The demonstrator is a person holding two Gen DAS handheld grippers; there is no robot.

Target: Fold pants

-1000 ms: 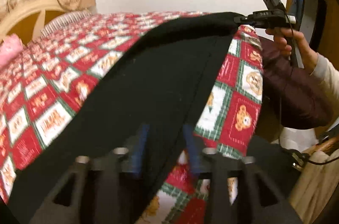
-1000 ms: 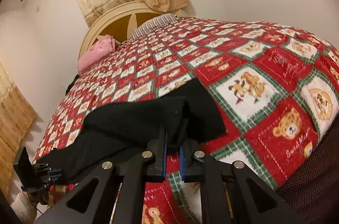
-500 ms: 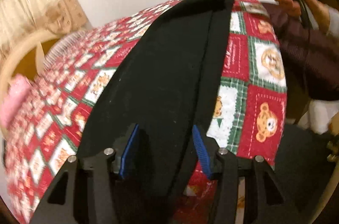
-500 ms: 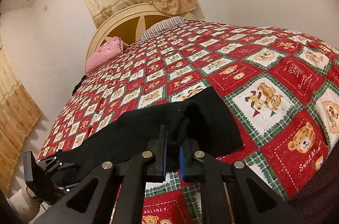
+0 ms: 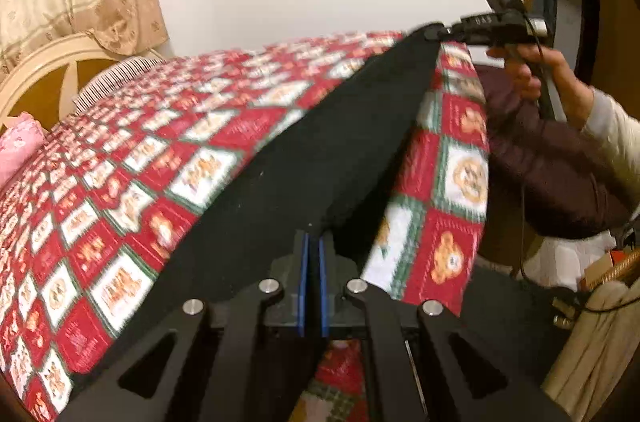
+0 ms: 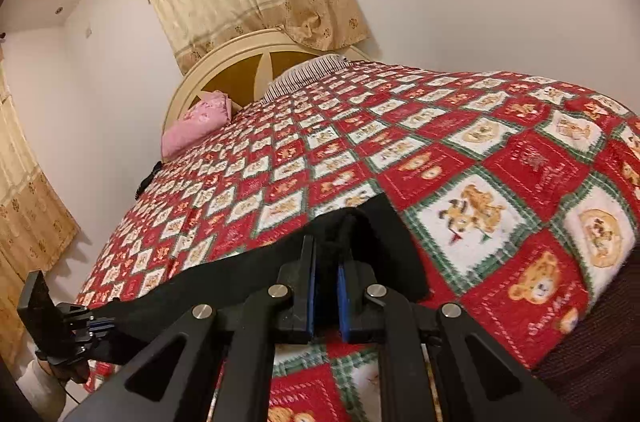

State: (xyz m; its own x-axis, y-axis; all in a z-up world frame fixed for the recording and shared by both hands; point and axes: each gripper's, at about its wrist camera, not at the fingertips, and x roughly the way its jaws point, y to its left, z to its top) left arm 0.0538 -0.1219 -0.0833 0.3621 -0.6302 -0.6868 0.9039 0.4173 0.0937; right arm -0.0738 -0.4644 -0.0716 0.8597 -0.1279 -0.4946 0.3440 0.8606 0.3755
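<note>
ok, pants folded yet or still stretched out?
Stretched out. The black pants run as one long strip along the bed edge, left gripper and right gripper clamping opposite ends.

Right claw [image 6: 325, 276] grips a bunched edge of black pants [image 6: 372, 250] lying stretched along the near edge of a bed with teddy-bear patchwork quilt [image 6: 460, 158], left claw [image 6: 98, 322] clamping the far end.

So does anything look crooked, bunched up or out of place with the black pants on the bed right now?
Slightly. The black fabric pants lie stretched along the edge of the red teddy-bear patchwork bedspread, each end pinched by a gripper. At the right gripper the cloth is bunched into a lump instead of lying flat. No damage shows.
</note>
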